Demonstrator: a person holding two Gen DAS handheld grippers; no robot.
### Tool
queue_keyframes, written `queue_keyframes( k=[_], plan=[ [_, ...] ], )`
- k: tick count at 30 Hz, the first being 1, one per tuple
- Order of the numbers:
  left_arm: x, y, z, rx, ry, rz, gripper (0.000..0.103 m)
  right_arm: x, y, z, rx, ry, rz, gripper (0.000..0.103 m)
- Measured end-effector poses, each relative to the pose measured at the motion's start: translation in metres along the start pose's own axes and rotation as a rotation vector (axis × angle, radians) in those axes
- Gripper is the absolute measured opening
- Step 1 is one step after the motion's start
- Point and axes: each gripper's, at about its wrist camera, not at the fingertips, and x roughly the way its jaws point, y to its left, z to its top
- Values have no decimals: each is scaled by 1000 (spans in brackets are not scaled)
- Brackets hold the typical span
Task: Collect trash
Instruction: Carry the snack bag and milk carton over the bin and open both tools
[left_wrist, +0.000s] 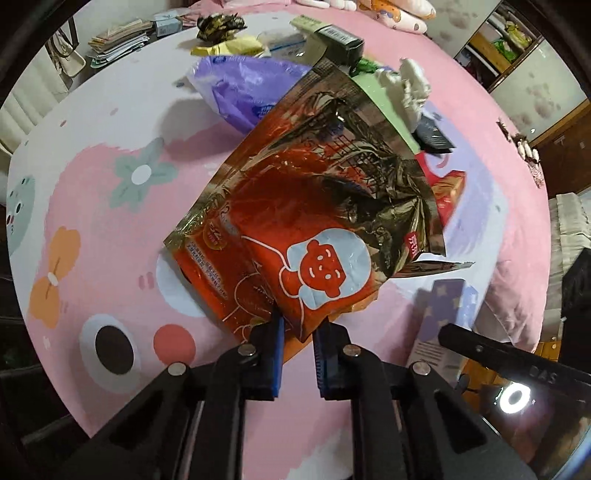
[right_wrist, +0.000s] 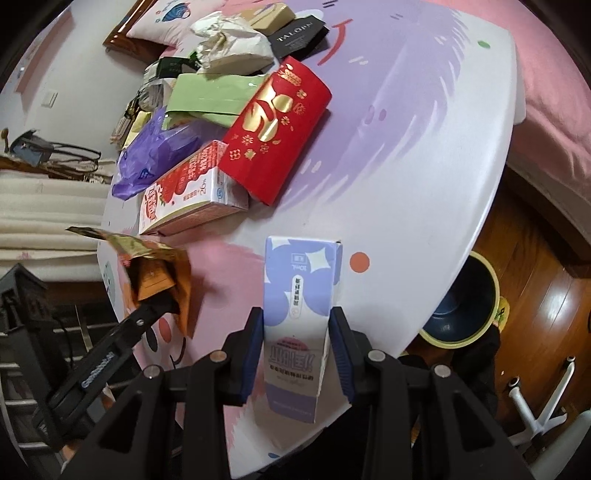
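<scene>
An orange and foil snack bag (left_wrist: 306, 221) hangs over the pink cartoon tablecloth (left_wrist: 110, 221), and my left gripper (left_wrist: 300, 332) is shut on its lower corner. In the right wrist view the same bag (right_wrist: 159, 273) shows at the left, with the left gripper's finger (right_wrist: 147, 314) reaching into it. My right gripper (right_wrist: 297, 332) is shut on a tall purple-and-white carton (right_wrist: 299, 291), its blue pads pressing both sides near the table's front edge. That carton (left_wrist: 443, 317) also appears at the lower right of the left wrist view.
A heap of trash lies further back: red gold-printed packet (right_wrist: 277, 125), strawberry milk carton (right_wrist: 184, 192), purple plastic bag (right_wrist: 155, 155), green packet (right_wrist: 210, 96), crumpled white paper (right_wrist: 229, 44), black card (right_wrist: 295, 37). A yellow-rimmed blue bin (right_wrist: 465, 306) stands on the wooden floor beyond the table edge.
</scene>
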Motion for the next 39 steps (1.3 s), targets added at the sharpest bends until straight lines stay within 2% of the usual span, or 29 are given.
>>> queue_keyframes(
  k=[8,15,18,23,27,32,36,39],
  plan=[
    [-27,-23,-21,14,15,-63,11,-34,2,3,-113,-16,-27,36],
    [-35,-78,-53,36,2,-63,11,-62,-20,7,-231,-10,-52,36],
    [-31,-100,-66,5,-7,-59,11,-70,-37,12,-277,6,-47,36],
    [-18,-134,-92,-108,-9,-42,11,-77,-73,20,-372,73,-45,36],
    [6,-170,-126,-204,-3,-40,12,-75,-104,23,-490,124,-62,36],
    [43,-206,-158,-268,19,-26,12,-52,-147,23,-569,202,-97,36],
    [84,-214,-191,-323,63,-13,12,-20,-184,17,-587,256,-129,36],
    [128,-225,-192,-348,121,-6,12,9,-210,8,-581,282,-144,36]
  ],
)
